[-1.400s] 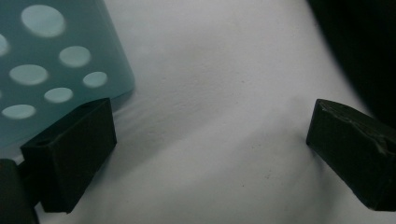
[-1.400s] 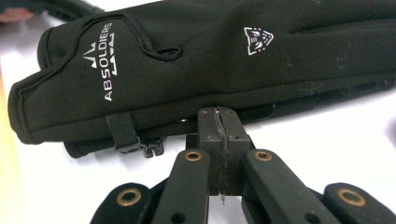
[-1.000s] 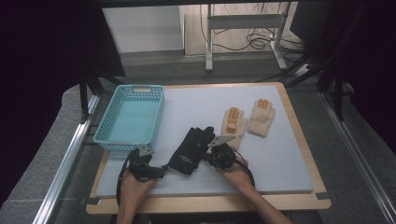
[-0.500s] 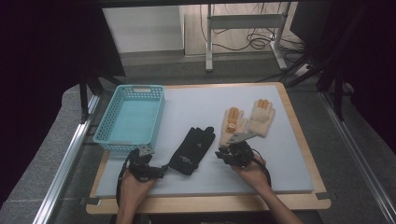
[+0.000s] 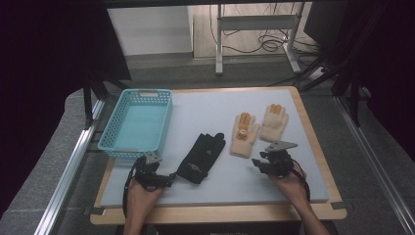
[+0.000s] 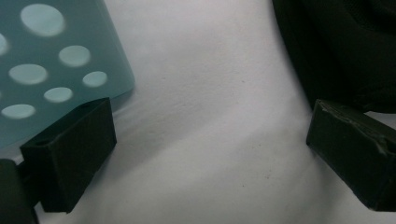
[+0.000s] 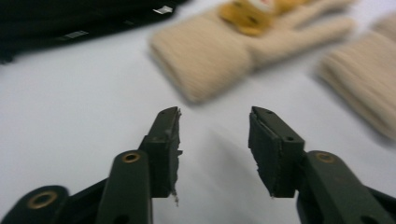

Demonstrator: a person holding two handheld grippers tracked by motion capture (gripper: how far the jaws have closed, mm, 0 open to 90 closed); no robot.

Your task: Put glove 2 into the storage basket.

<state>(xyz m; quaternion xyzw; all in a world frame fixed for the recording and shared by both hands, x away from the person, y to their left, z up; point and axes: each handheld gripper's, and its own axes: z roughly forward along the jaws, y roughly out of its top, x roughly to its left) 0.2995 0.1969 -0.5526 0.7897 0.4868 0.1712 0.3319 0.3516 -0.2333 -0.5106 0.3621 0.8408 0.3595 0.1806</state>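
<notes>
Shift: right gripper (image 5: 265, 164) has drawn back off the black glove (image 5: 201, 156) since a second ago and now sits nearer the beige gloves; I read this as turning to the next pick
Table mat (image 5: 205, 110): far half bare; near edge close under both hands; little room to pull back
Basket (image 5: 135, 125): far-left, empty; likely the drop spot; its near wall is just beside my left gripper (image 5: 169, 177)
Black glove: lies flat at centre, cuff toward me, untouched
Beige gloves: nearer one (image 7: 243, 49) ahead of the right jaws, its partner (image 5: 273, 122) just beside it
Claws: both released; left jaws (image 6: 210, 154) spread wide, black glove at their right; right jaws parted over bare mat
</notes>
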